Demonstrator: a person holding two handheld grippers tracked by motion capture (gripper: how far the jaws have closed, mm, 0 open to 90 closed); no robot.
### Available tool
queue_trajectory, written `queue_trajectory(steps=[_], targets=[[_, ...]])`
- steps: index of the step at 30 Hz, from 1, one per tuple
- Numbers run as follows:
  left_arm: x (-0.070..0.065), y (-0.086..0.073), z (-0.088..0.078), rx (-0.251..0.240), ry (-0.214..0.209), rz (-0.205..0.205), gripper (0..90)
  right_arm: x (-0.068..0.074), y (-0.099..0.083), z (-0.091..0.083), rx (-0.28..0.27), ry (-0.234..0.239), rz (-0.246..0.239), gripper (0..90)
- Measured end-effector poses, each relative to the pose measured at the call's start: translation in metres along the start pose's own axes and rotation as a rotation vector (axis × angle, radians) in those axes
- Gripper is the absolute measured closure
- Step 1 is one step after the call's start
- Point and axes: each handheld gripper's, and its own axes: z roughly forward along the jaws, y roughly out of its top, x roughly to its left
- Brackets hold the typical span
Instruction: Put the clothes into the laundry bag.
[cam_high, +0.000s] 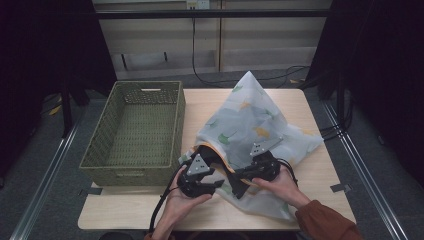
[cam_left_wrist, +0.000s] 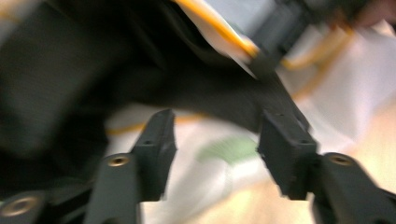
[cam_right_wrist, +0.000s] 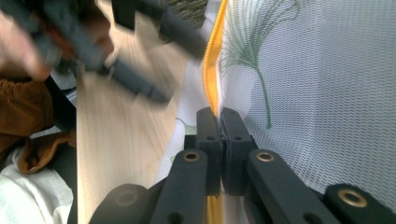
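Bag: a translucent white mesh laundry bag (cam_high: 252, 120) with green and yellow leaf prints and an orange-trimmed mouth lay on the pale wooden bench (cam_high: 305, 105), rising to a soft peak at the back.
Bag contents: something dark showed inside the open mouth; what it was could not be told.
Left claw (cam_left_wrist: 215, 140): jaws spread apart with nothing between them, just in front of the bag's mouth.
Right claw (cam_right_wrist: 219, 123): jaws pressed together, pinching the orange hem and fine honeycomb mesh.
Basket: a rectangular olive-green woven basket (cam_high: 137, 127) stood just left of the bag.
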Motion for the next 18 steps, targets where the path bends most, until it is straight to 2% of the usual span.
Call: queue_trajectory(steps=[1,2,3,5,7,9,10,11,12,14,16,18], targets=[[0.0,-0.003,0.002,0.01,0.013,0.007,39.6,0.0,0.0,0.001,0.0,-0.012,-0.001,88.3],[-0.001,-0.006,0.006,0.017,0.009,0.012,35.0,0.0,-0.001,0.001,0.002,-0.016,0.002,88.3],[0.0,-0.008,0.008,0.032,-0.012,0.019,33.8,-0.001,-0.001,0.001,0.007,-0.019,-0.001,88.3],[-0.002,-0.01,0.015,0.052,-0.025,0.038,32.4,-0.002,-0.002,0.001,0.022,-0.048,-0.006,88.3],[-0.003,-0.011,0.02,0.067,-0.054,0.049,26.3,-0.007,-0.004,0.001,0.029,-0.07,-0.007,88.3],[-0.008,-0.01,0.025,0.093,-0.046,0.086,24.8,-0.011,-0.005,0.001,0.035,-0.078,0.003,88.3],[-0.008,-0.01,0.027,0.104,-0.062,0.093,22.8,-0.013,-0.006,0.0,0.04,-0.091,-0.002,88.3],[-0.009,-0.01,0.029,0.096,-0.061,0.091,22.2,-0.015,-0.007,-0.001,0.042,-0.1,-0.001,88.3],[-0.009,-0.009,0.03,0.123,-0.053,0.108,22.2,-0.017,-0.007,-0.002,0.043,-0.103,0.004,88.3],[-0.01,-0.009,0.034,0.099,-0.067,0.104,21.8,-0.021,-0.009,-0.004,0.038,-0.115,0.015,88.3],[-0.01,-0.006,0.036,0.111,-0.029,0.134,25.5,-0.023,-0.01,-0.006,0.033,-0.117,0.02,88.3],[-0.01,-0.004,0.039,0.106,-0.033,0.143,28.4,-0.023,-0.01,-0.008,0.024,-0.111,0.021,88.3]])
